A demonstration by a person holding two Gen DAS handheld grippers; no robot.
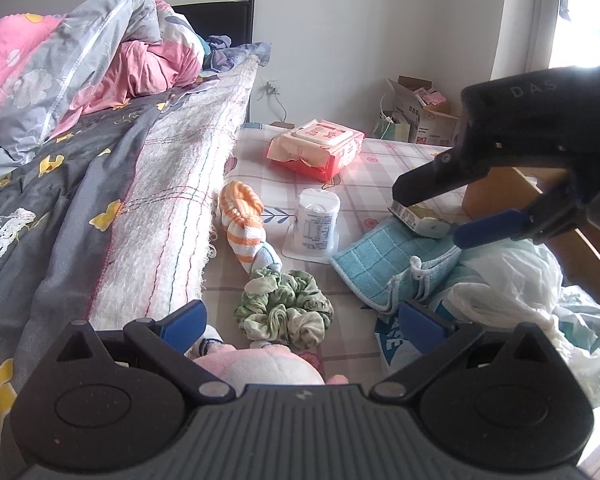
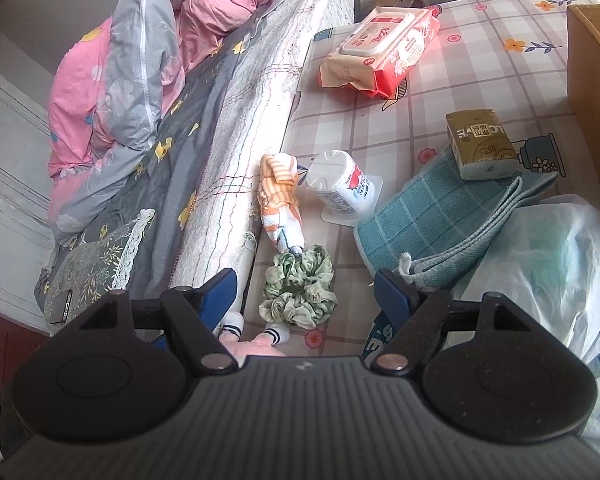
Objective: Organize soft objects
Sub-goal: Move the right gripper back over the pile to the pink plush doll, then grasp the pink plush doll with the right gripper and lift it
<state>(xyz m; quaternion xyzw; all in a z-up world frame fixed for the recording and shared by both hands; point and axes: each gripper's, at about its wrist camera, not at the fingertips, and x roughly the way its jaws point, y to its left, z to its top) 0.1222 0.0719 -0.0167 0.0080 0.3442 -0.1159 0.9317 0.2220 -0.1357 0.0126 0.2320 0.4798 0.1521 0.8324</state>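
Clutter covers the checked bedsheet (image 2: 480, 60) and nothing looks sorted yet. Soft things lie loose in a line beside the rolled blanket (image 2: 240, 140): an orange striped sock (image 2: 280, 196), a green scrunchie (image 2: 300, 292) touching its lower end, and a pink plush toy (image 1: 256, 368) just under the left gripper (image 1: 300, 320). A folded teal towel (image 2: 432, 224) lies to the right with a small tissue pack (image 2: 482, 144) resting on its far edge. A white pot (image 2: 342, 184), a wet wipes pack (image 2: 384, 48) and a white plastic bag (image 2: 552, 272) share the sheet.

Both tools are released, jaws wide with nothing between the pads. The right gripper (image 2: 304, 292) hangs above the scrunchie in its own view; seen from the left, it hovers over the tissue pack. A cardboard box (image 2: 592, 64) stands at the right edge, possibly the place for them. As I judge it, the whole job remains: every soft piece waits to be gathered.
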